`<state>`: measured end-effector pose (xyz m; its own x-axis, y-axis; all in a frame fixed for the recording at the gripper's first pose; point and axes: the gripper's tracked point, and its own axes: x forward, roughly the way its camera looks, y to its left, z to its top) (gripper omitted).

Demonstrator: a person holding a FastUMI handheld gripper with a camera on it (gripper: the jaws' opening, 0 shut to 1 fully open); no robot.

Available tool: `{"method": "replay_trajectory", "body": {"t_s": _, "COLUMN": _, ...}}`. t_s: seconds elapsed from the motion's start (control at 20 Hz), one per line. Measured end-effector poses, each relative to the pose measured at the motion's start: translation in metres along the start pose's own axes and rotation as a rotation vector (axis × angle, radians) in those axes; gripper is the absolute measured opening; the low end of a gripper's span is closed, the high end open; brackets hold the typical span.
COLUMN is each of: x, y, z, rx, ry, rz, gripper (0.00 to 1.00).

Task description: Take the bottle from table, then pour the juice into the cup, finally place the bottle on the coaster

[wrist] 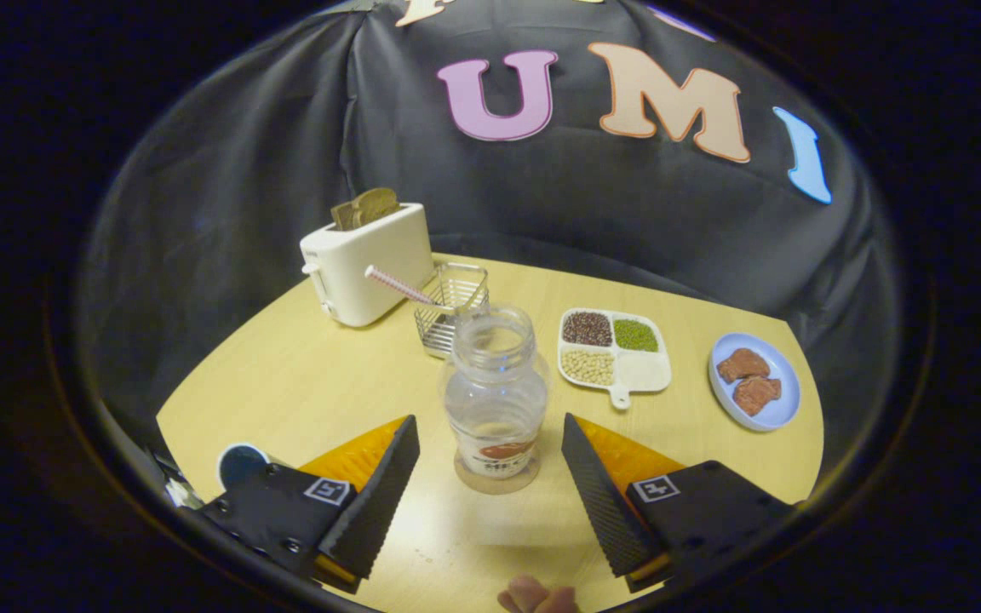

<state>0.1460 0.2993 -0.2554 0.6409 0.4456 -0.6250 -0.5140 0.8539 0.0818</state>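
A clear plastic bottle (495, 383) with no cap stands upright on the table, and it looks nearly empty. It rests on a round coaster (496, 487) whose rim shows around its base. My gripper (489, 421) is open. The bottle stands between the two fingertips with a gap on each side, so neither finger touches it. A white-rimmed round cup (239, 464) with dark contents sits just beyond my left finger, partly hidden by it.
At the back left stands a white toaster (367, 260) holding bread. Behind the bottle is a wire basket (455, 305) with a striped straw. A divided tray of beans (614, 349) and a blue plate (776, 409) with brown pieces lie to the right. Someone's fingertips (537, 598) show between my fingers' bases.
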Motion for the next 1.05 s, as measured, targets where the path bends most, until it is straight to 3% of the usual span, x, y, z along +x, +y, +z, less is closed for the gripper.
{"method": "replay_trajectory", "body": {"t_s": 0.3, "x": -0.067, "y": -0.002, "z": 0.042, "rx": -0.016, "ry": -0.085, "rz": -0.06, "gripper": 1.0}}
{"method": "replay_trajectory", "body": {"t_s": 1.05, "x": -0.258, "y": -0.048, "z": 0.206, "rx": 0.034, "ry": -0.447, "rz": -0.19, "gripper": 1.0}}
